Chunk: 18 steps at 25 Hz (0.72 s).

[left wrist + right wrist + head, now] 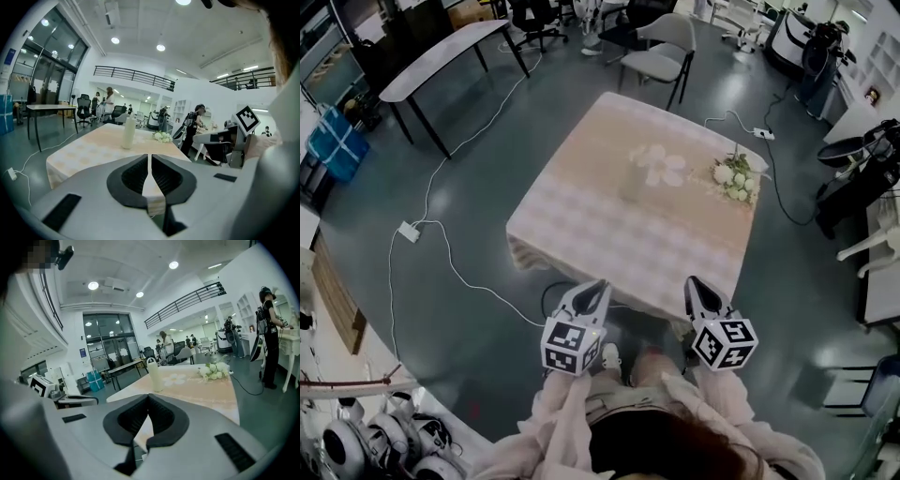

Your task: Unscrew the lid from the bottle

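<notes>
Tools: left tool [598,287] and right tool [694,283] both clenched on nothing, just off the tabletop's [581,220] near edge
Bottle: bottle [128,132] upright mid-tabletop, lid [151,362] on, well apart from both tools
Risk: I'd guess it tips or just spins if only the lid gets grabbed

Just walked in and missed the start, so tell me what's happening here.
A person stands at the near edge of the table with a gripper in each hand. The left gripper and the right gripper are both shut and empty, well short of the bottle. It stands upright mid-table, lid on, with white flowers toward one corner.
</notes>
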Available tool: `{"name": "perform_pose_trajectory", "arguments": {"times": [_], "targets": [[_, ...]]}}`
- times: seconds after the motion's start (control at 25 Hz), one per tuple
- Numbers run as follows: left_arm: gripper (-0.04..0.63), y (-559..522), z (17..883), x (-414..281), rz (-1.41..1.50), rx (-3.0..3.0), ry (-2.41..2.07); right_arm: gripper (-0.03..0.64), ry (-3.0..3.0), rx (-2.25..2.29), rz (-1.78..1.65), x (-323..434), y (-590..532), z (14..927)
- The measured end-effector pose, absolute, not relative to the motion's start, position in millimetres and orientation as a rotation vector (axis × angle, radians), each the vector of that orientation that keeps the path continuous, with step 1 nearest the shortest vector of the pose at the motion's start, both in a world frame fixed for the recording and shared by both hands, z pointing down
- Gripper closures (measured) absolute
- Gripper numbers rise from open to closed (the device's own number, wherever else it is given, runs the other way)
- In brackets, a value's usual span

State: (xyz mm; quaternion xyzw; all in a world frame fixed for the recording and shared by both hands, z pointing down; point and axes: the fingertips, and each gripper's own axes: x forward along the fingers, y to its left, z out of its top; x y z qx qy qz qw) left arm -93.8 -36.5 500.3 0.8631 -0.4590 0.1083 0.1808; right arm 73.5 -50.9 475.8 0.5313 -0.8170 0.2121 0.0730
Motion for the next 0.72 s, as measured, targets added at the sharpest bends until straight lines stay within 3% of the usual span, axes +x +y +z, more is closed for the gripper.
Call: {"name": "perform_pose_trajectory", "arguments": {"times": [0.6,0.72], "targets": [[0.564,-181,504,-63,0.264,2.435,-1.33,0.604,-2.471,1.59,0.618,101,-200,467],[0.516,-218,511,-58,0.253,2.418,-1.364,0.604,-2.469,1.58,0.635,107,-228,474]]}}
